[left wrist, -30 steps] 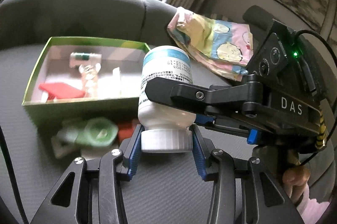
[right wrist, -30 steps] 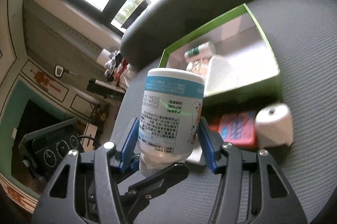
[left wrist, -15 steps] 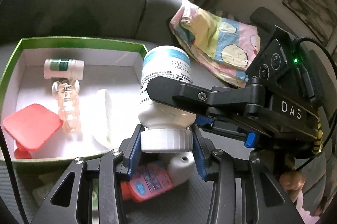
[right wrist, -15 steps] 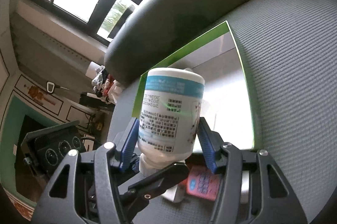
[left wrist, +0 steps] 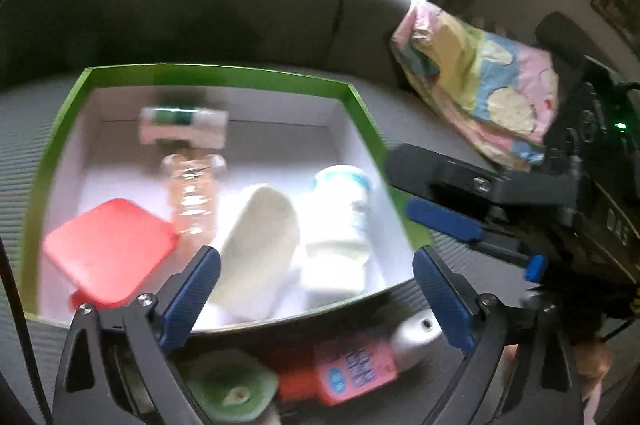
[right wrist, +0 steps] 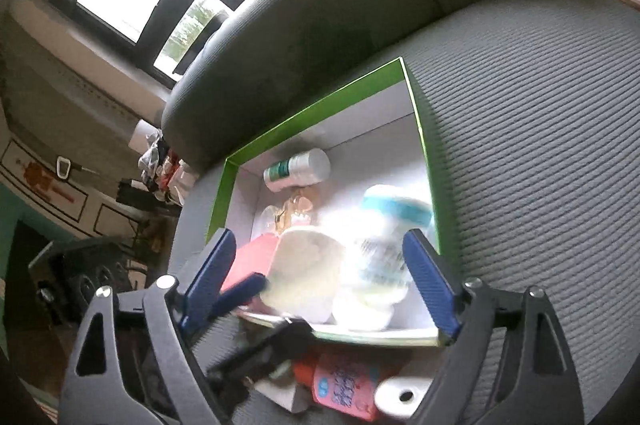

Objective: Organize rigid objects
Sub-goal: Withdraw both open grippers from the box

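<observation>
The white pill bottle (left wrist: 340, 225) with a blue band lies blurred inside the green-rimmed white box (left wrist: 360, 121), at its right side; it also shows in the right wrist view (right wrist: 380, 257). My left gripper (left wrist: 316, 297) is open and empty above the box's near edge. My right gripper (right wrist: 320, 289) is open and empty over the same edge, and its fingers (left wrist: 440, 221) reach in from the right. The box (right wrist: 312, 113) also holds a red square lid (left wrist: 108, 249), a clear figurine (left wrist: 192, 193), a small green-banded bottle (left wrist: 184, 125) and a white oval case (left wrist: 260, 245).
On the grey sofa seat (right wrist: 540, 145) in front of the box lie a pink bottle (left wrist: 352, 369), a white roll (left wrist: 412, 337) and a green round container (left wrist: 228, 389). A colourful cushion (left wrist: 480, 81) leans at the back right.
Both grippers were shut on the pill bottle and carried it over the box. Both have opened and the bottle has dropped into the box.
</observation>
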Available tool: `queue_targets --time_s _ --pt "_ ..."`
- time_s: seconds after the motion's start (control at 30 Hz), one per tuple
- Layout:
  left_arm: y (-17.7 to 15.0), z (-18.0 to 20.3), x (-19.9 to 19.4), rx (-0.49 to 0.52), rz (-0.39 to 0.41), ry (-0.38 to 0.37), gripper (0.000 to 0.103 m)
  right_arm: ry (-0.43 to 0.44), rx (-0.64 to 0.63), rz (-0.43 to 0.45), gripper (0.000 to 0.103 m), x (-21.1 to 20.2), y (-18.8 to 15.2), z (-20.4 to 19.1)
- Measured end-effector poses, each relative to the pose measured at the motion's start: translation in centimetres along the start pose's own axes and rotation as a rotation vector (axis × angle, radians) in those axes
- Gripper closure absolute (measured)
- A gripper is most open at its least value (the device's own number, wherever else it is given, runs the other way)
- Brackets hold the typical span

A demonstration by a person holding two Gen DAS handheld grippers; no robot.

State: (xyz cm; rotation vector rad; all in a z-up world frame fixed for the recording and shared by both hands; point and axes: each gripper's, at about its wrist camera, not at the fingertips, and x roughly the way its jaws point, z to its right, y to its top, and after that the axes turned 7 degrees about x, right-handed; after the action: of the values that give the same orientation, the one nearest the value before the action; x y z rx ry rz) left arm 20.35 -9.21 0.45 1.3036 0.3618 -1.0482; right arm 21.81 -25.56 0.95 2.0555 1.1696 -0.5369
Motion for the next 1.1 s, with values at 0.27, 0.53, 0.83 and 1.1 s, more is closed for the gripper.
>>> queue_targets --time_s 0.27,0.53,0.83,1.1 --pt "-1.6 -1.6 -3.3 -0.031 -0.014 0.234 0.006 -0.089 -0.065 0.033 0.003 -2.1 -1.1 -0.3" --pt "-2.3 -3.2 -5.4 -0.106 -0.03 0.35 0.005 -0.222 -0.201 0.077 0.001 -3.8 -2.1 -2.4" --pt "-2.0 -1.8 -6.7 -0.107 -0.016 0.465 0.001 -0.249 -0.261 0.13 0.001 -4.8 -2.3 -2.9" --pt "-2.0 -2.0 -6.4 -0.122 -0.03 0.493 0.001 -0.233 -0.227 0.15 0.001 -6.0 -2.1 -2.2"
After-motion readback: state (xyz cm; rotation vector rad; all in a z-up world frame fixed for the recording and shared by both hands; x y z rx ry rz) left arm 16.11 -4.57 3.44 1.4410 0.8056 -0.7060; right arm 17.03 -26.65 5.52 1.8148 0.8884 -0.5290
